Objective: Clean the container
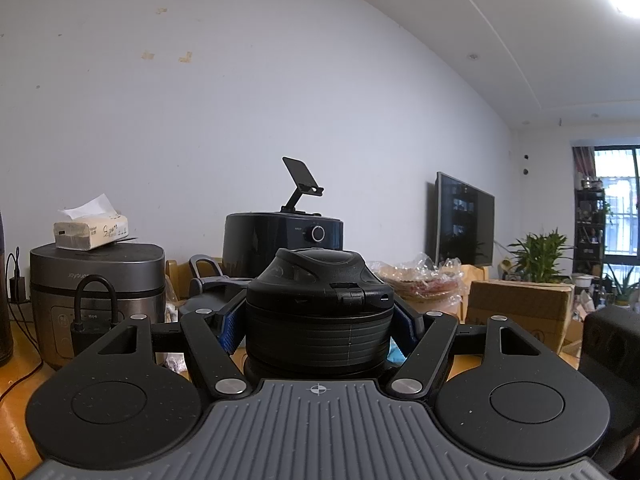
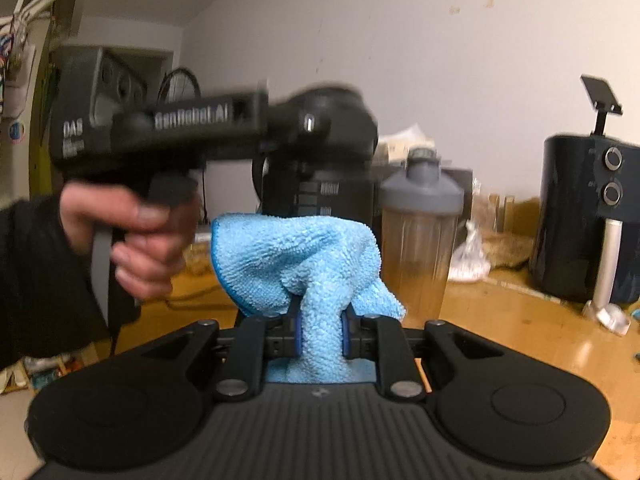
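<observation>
You have two grippers and two bottles in view. Your left gripper [image 1: 318, 320] is clamped on the ribbed lid of the black container [image 1: 318, 304], held upright above the table [image 2: 520, 332]. Your right gripper [image 2: 320, 334] pinches one bunched blue cloth [image 2: 296, 256] just below it. A clear shaker bottle [image 2: 418, 232] stands beside

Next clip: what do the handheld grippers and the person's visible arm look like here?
Both grippers are matte black, with a ribbed grey plate, two round discs, silver pivot bolts and blue finger pads. Seen from the right gripper, the left gripper has a pistol-style handle and white lettering on its side. The person's sleeve is black.
</observation>
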Demonstrator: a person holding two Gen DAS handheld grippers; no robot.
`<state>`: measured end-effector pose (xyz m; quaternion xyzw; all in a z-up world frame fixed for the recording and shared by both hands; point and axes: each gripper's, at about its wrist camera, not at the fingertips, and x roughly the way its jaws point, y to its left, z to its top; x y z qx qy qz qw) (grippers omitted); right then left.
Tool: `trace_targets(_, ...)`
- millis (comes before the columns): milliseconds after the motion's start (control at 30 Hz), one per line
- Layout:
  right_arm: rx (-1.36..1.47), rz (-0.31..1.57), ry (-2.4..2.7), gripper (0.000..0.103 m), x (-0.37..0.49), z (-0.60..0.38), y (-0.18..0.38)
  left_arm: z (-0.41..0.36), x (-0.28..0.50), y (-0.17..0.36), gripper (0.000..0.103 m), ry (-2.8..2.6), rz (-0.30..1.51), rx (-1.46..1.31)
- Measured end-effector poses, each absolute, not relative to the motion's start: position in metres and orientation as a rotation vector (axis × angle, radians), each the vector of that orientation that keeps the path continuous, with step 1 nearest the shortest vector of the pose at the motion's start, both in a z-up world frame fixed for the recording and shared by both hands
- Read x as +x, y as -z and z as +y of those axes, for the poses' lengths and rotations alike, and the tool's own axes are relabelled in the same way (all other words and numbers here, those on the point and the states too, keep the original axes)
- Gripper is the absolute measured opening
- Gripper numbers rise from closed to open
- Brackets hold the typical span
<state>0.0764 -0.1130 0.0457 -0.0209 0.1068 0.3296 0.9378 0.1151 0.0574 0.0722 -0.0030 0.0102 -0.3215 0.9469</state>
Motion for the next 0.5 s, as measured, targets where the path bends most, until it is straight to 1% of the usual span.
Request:
trace_targets(233,0.012,0.085,-0.655,0.012,0.066,-0.119,-0.069,0.056,0.115,-0.073,0.068,0.651,0.021,-0.002)
trace_targets(500,0.011,0.086,-0.652,0.013,0.063,-0.12,-0.066,0.055,0.115,-0.073,0.068,0.642,0.019,0.001)
